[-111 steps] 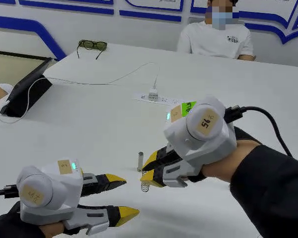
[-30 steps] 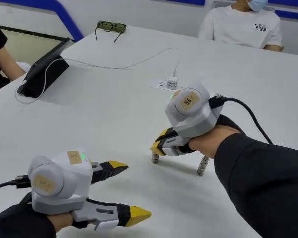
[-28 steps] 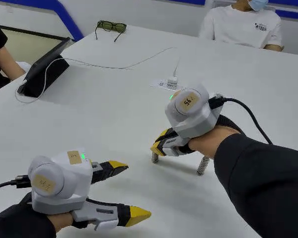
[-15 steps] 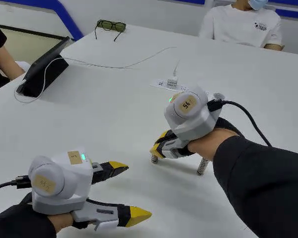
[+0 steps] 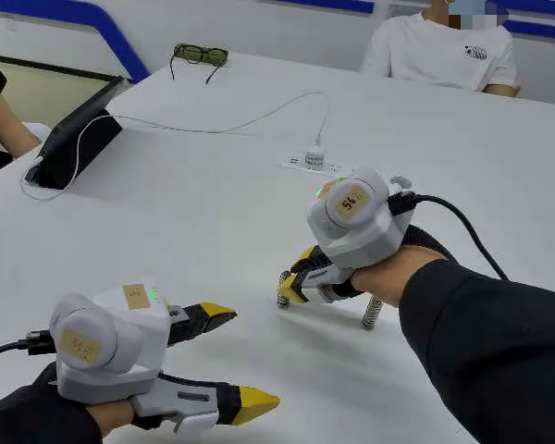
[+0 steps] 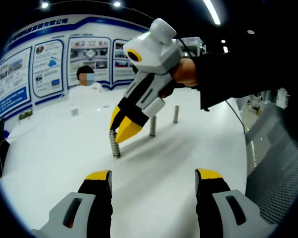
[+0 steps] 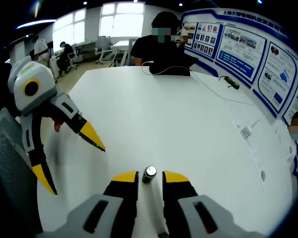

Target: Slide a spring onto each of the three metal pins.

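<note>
Three upright metal pins stand in a row on the white table, each with a spring round it: the near pin (image 6: 114, 144), the middle pin (image 6: 152, 126) and the far pin (image 6: 177, 114). My right gripper (image 5: 291, 288) (image 6: 123, 130) comes down on the near pin (image 5: 282, 296), jaws shut on its spring just below the shiny pin top (image 7: 149, 173). Another sprung pin (image 5: 371, 313) stands beside my right wrist. My left gripper (image 5: 239, 359) (image 6: 154, 176) (image 7: 73, 165) hovers open and empty, a short way in front of the pins.
A power strip (image 5: 316, 166) with a white cable lies beyond the pins. A black tablet (image 5: 74, 139) sits at the far left, green glasses (image 5: 200, 55) at the back. A person in white (image 5: 439, 51) sits across the table (image 5: 194, 222).
3.7 s ago the spring hung in my right gripper beside a bare pin; now it sits round the pin. Over the last second both grippers have barely moved; the head camera shifted slightly.
</note>
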Demonstrator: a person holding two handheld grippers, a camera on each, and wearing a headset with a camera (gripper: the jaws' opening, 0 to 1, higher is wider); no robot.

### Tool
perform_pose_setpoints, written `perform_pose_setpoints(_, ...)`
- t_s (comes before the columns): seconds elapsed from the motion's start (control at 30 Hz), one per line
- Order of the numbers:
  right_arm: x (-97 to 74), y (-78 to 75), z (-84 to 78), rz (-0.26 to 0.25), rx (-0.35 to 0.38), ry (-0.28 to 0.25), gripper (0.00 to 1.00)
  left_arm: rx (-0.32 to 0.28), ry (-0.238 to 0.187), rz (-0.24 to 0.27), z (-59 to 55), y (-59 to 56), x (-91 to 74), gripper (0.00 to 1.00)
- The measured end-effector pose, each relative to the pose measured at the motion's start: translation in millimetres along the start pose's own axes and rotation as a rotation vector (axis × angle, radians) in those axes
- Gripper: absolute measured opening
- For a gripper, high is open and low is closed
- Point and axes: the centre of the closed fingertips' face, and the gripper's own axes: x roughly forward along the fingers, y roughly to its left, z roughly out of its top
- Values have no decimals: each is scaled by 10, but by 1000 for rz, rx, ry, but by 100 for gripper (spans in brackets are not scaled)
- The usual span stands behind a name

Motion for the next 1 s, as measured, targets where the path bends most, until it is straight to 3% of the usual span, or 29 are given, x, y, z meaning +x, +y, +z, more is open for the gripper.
perform_pose_setpoints(0.57, -319, 156, -71, -30, 16, -46, 22, 22, -14, 8, 112, -27, -34, 69)
perform_pose_setpoints(1.0, -598, 344, -227, -56, 41, -90, 22, 31, -18, 5, 144, -56, -47, 70)
